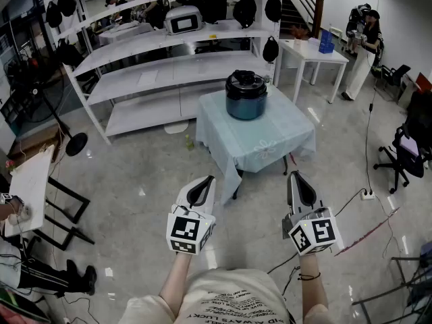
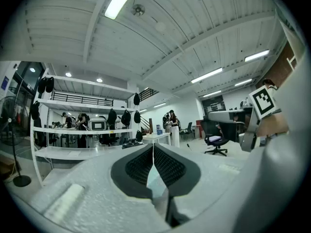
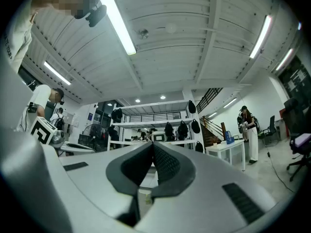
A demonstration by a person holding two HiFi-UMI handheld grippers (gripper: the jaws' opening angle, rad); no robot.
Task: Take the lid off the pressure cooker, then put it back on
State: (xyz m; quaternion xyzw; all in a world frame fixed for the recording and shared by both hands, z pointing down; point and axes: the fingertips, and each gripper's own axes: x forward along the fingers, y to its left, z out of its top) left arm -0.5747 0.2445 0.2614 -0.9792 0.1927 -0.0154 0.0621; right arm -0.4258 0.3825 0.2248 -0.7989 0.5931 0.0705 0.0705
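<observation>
The left claw (image 1: 205, 181) is pressed fully together: in the left gripper view its two dark ribbed pads (image 2: 141, 166) meet along one thin line with nothing between them. The right claw (image 1: 295, 175) is likewise pressed together and pinches nothing, its black pads (image 3: 167, 163) meeting edge to edge in the right gripper view. Both are held in the air over the glossy pale floor (image 1: 148, 160), touching nothing, side by side with a gap between them. Each carries a white cube with black square markers (image 1: 190, 231) at its rear, near the person's wrist. The dark teal round pressure cooker (image 1: 246, 97), its black lid (image 1: 245, 82) seated on top, stands well ahead of the claws, between their two lines, on a small worktop draped in pale blue cloth (image 1: 270, 144). No writing on the cooker is large enough to read. Behind the claws, dark print on the person's pale shirt (image 1: 233, 301) is too small to read.
</observation>
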